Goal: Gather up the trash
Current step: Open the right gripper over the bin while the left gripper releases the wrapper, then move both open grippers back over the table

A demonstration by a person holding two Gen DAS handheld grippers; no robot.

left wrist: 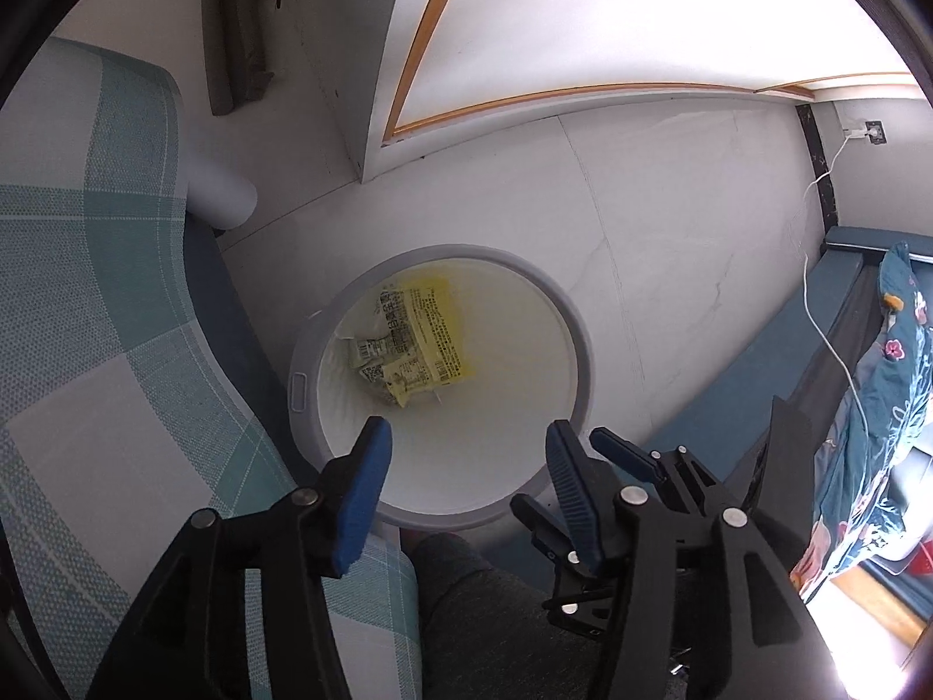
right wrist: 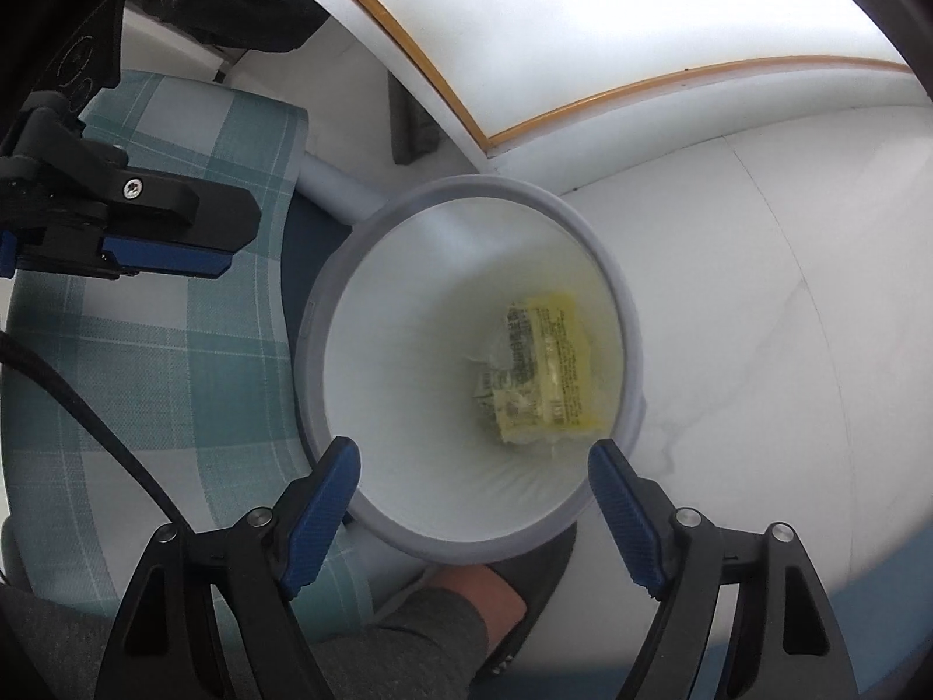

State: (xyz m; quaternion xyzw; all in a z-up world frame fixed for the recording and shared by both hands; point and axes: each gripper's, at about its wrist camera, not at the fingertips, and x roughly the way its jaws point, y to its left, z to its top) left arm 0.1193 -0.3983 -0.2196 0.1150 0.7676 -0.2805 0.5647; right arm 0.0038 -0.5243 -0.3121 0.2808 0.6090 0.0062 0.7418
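I held my left tool [left wrist: 466, 443] over the round white trash bin [left wrist: 574, 321], its two blue pads spread wide with nothing between them, low in the centre of the left wrist frame. My right tool [right wrist: 472, 461] hung above the same bin [right wrist: 627, 291] in the right wrist view, fingers likewise spread wide and empty, at the bottom of the frame. The bin stood on the pale floor [left wrist: 670, 186], just beside the edge of a green-and-white checked seat cushion [left wrist: 99, 303] that filled the left of both frames. Down at the bottom of the bin lay a yellow printed wrapper [left wrist: 431, 338], with smaller crumpled printed packets [left wrist: 370, 350] touching its left edge; in the right wrist view the same yellow wrapper [right wrist: 554, 367] sat right of centre inside the bin. In the right wrist view my left tool [right wrist: 169, 259] also showed at the upper left, over the cushion [right wrist: 175, 361]. A patterned blue quilt [left wrist: 886, 385] lay at the right edge of the left wrist frame, well apart from the bin.
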